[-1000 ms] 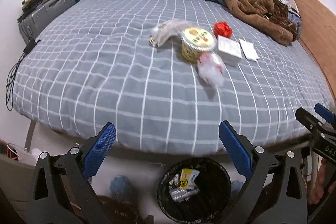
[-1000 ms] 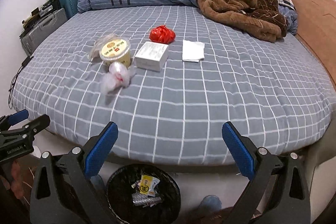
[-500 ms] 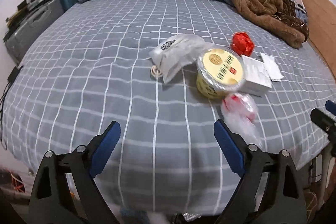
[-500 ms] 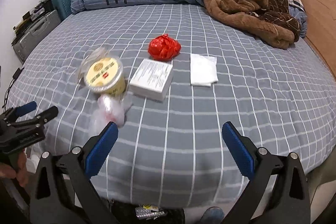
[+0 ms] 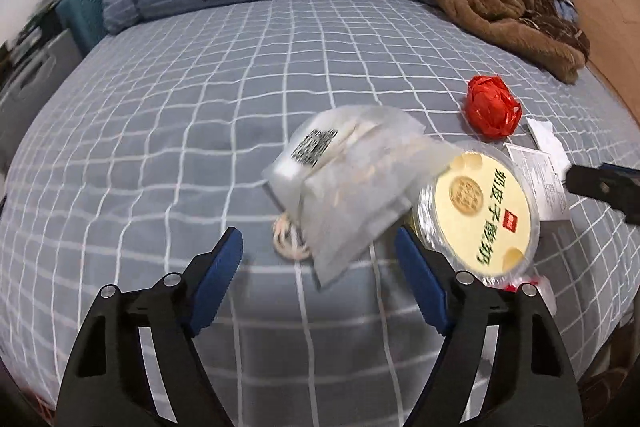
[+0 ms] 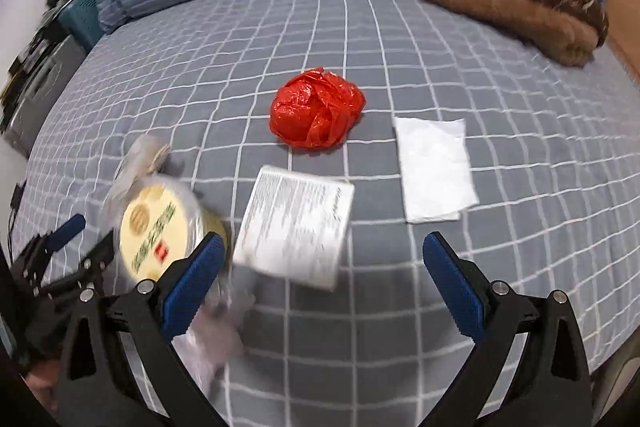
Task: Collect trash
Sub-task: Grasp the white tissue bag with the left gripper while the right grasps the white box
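The left hand-held gripper (image 5: 319, 251) hangs low over the bed (image 5: 168, 131) with its blue fingers spread wide apart, holding nothing. Just beyond its fingertips lies a translucent plastic bag (image 5: 352, 179), its long axis running from near right to far left, the printed code patch at the far end. Touching the bag's right side is a round yellow-lidded tub (image 5: 478, 213), tilted so its lid faces the camera. A crumpled red plastic ball (image 5: 493, 111) sits farther right.

The right hand-held gripper (image 6: 320, 263) is likewise spread open and empty, over a white printed box (image 6: 296, 227) whose long axis points away from the camera. A folded white tissue (image 6: 434, 169) lies right of it, apart.
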The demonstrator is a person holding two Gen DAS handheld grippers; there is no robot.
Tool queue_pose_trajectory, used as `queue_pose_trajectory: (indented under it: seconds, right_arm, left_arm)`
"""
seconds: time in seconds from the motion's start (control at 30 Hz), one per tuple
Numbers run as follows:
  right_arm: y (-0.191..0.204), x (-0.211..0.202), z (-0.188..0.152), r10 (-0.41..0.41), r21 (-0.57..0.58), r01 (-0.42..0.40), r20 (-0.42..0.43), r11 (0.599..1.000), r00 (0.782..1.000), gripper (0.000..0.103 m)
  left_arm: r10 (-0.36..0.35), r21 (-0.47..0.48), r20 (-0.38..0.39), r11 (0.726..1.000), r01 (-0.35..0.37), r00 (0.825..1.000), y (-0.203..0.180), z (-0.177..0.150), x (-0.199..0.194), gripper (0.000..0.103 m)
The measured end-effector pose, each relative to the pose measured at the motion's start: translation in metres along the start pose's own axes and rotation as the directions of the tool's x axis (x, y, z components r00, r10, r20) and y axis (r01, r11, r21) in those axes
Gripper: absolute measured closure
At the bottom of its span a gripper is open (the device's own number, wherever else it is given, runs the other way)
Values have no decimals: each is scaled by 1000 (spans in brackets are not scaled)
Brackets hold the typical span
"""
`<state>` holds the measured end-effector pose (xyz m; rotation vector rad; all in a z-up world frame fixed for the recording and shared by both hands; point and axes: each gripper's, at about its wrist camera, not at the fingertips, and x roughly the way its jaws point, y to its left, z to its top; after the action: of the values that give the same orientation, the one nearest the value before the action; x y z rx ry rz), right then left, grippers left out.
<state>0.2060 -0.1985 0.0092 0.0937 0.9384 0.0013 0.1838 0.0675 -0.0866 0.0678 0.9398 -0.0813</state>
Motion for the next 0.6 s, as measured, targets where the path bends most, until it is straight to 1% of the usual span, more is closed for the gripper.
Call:
queue_pose_trajectory:
  seconds: [0.07, 0.17, 0.23, 0.27, 0.37, 0.43, 0.47, 0.5, 0.53, 0.57, 0.6]
  right_arm:
    - [4, 12, 7, -7, 3, 7, -19, 1000, 1000, 8]
    - [9, 24, 12, -15, 4, 16, -41, 1000, 999, 8]
    - [9, 34, 14, -13, 27, 15, -66, 1000, 998, 8]
    - [8, 37, 16, -11, 35, 14, -75, 999, 997, 8]
    - [7, 49, 17, -2, 69, 10, -111, 998, 994, 8]
    - [7, 55, 18, 3, 89, 8, -127, 996, 992, 8]
    - [7, 58, 18, 6, 102, 8, -139, 995, 990, 8]
    - [7, 60, 18, 11, 112, 5, -147, 994, 989, 10]
    - [7, 62, 19, 19, 123, 0, -155, 992, 988, 20]
    - [7, 64, 18, 17, 124, 3, -165, 992, 986, 32]
    - [7, 67, 18, 13, 123, 9, -184, 992, 983, 32]
  left_arm:
    - [-18, 25, 5, 1000, 18, 1000, 0, 5, 5, 31]
    - [-33, 57, 6, 998, 33, 999, -2, 10, 13, 39]
    - [-50, 72, -18, 996, 51, 999, -5, 13, 20, 50]
    - [-52, 77, -27, 996, 54, 998, -7, 13, 22, 53]
    - [-81, 62, -40, 995, 84, 996, -7, 17, 27, 62]
    - [-84, 38, -55, 996, 86, 995, -5, 20, 30, 75]
    - [-92, 29, -59, 995, 94, 994, -4, 21, 31, 77]
    - [-90, 24, -66, 996, 91, 994, -4, 22, 32, 81]
    - [-88, 20, -70, 996, 89, 994, -4, 22, 33, 85]
    - [-94, 10, -72, 995, 94, 993, -3, 22, 33, 89]
    - [-97, 0, -73, 995, 97, 993, -2, 22, 32, 91]
